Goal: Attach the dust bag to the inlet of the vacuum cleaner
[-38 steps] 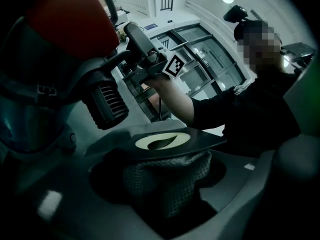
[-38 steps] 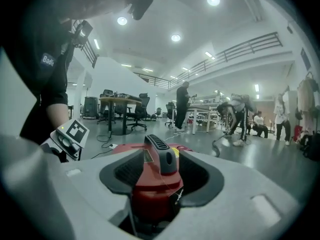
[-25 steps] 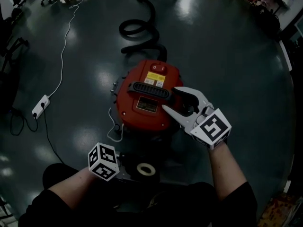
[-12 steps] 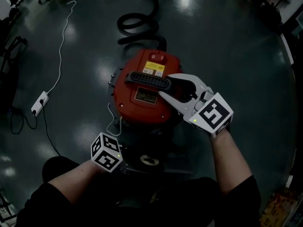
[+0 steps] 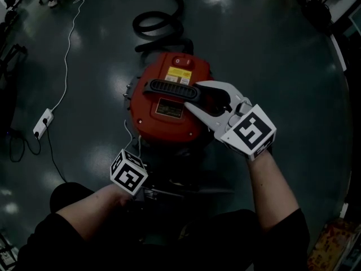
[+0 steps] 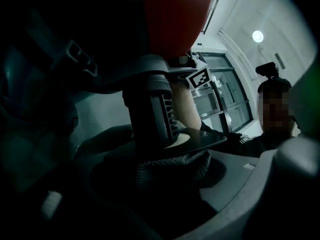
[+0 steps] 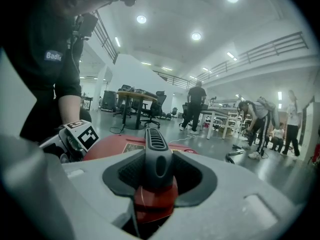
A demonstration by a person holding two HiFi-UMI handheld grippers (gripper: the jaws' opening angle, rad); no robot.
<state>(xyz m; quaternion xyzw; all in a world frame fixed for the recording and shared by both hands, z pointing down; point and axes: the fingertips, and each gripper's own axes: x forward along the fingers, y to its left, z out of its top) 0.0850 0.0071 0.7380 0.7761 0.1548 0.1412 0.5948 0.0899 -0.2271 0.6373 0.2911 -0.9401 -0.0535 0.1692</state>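
**A:** What does the head view give you?

**B:** A red vacuum (image 5: 169, 109) stands on the dark floor (image 5: 271, 55) with a black hose (image 5: 161, 24) coiled behind it. At the left a white cable (image 5: 70, 44) runs to a power strip (image 5: 44, 123). The right gripper (image 5: 192, 94) reaches over the lid, with its fingers on either side of the right end of the black handle (image 5: 169, 89). The left gripper (image 5: 155, 191) is low at the vacuum's near side, in shadow, and its fingers don't show there.

**A:** And the left gripper view?

**B:** It's dim. The bag (image 6: 177, 166) sits between the fingers, and they pinch it. Its grey mesh is below, and above that is a flat dark collar (image 6: 207, 143) with a pale ring. A ribbed black part (image 6: 152, 109) under the red shell meets that ring. I can't tell whether it is seated.

**A:** Right gripper view?

**B:** The fingers have just been closing and pinch the handle, with dark pads against both its sides and the red lid below. The left gripper's marker cube (image 7: 81, 134) shows at the left, beside the vacuum. People (image 7: 195, 106) and tables (image 7: 132, 96) stand far back in the hall.
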